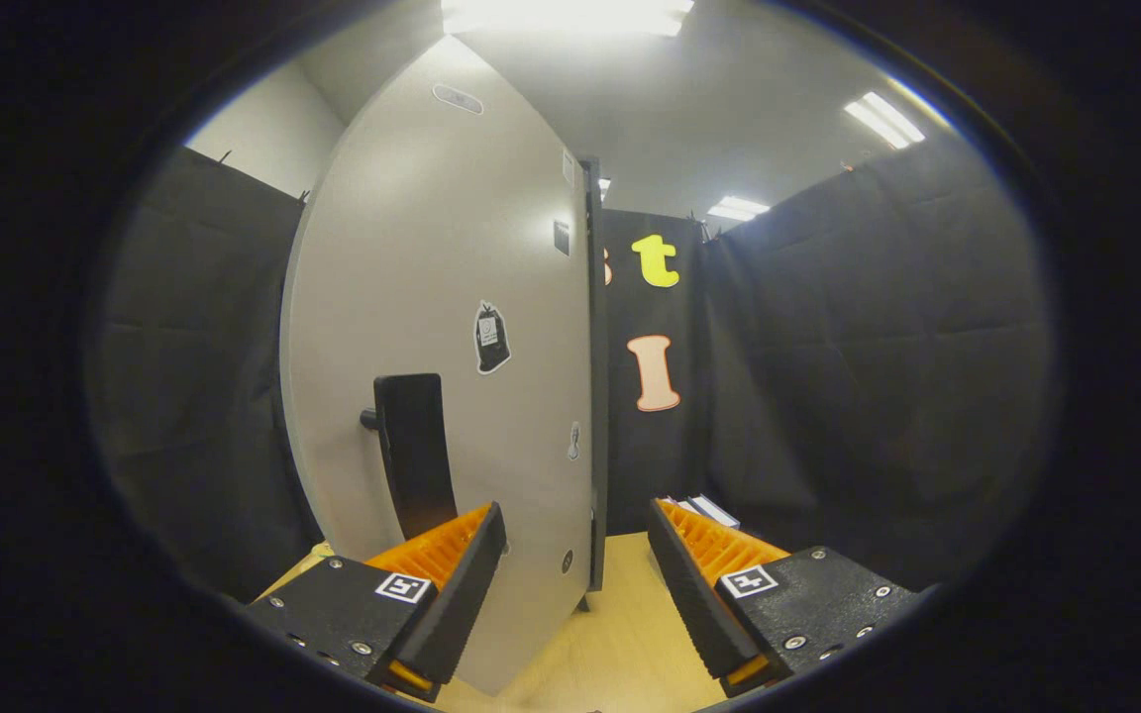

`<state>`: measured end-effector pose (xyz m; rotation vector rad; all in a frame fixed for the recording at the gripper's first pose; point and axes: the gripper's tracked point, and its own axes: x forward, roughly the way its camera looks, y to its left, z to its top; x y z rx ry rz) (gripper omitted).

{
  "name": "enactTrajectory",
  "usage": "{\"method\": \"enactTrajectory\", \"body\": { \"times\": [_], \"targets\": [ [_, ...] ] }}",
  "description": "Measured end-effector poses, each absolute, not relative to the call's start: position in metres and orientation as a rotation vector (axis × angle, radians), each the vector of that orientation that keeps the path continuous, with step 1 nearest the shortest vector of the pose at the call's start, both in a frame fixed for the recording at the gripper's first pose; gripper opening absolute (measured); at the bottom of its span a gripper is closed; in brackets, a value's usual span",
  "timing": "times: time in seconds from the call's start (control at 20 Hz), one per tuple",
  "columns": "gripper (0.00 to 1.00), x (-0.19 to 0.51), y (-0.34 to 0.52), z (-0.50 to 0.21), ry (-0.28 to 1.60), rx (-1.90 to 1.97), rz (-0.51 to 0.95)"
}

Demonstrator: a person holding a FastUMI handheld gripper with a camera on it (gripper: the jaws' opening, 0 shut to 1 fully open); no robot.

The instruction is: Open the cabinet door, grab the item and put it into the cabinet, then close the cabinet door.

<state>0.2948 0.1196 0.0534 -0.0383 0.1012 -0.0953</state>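
Tongs at the cabinet door

The tongs (575, 555) are gaping wide, holding nothing; the door's (432, 297) edge is standing upright between them, handle (414, 451) leftward.

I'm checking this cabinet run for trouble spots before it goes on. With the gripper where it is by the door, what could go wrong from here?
1. The cabinet door stands edge-on between the open fingers of the gripper; a push forward could jam its free edge between them.
2. The black handle sits beyond the left finger, ungripped, so the finger may knock it or slip off.
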Motion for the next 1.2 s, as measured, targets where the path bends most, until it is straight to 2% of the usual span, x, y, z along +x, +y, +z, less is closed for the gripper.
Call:
{"method": "enactTrajectory", "body": {
  "times": [0.55,1.2],
  "targets": [
    [0.91,0.316,0.163,0.052,0.111,-0.027,-0.031],
    [0.92,0.377,0.241,0.019,0.178,-0.046,0.095]
  ]
}}
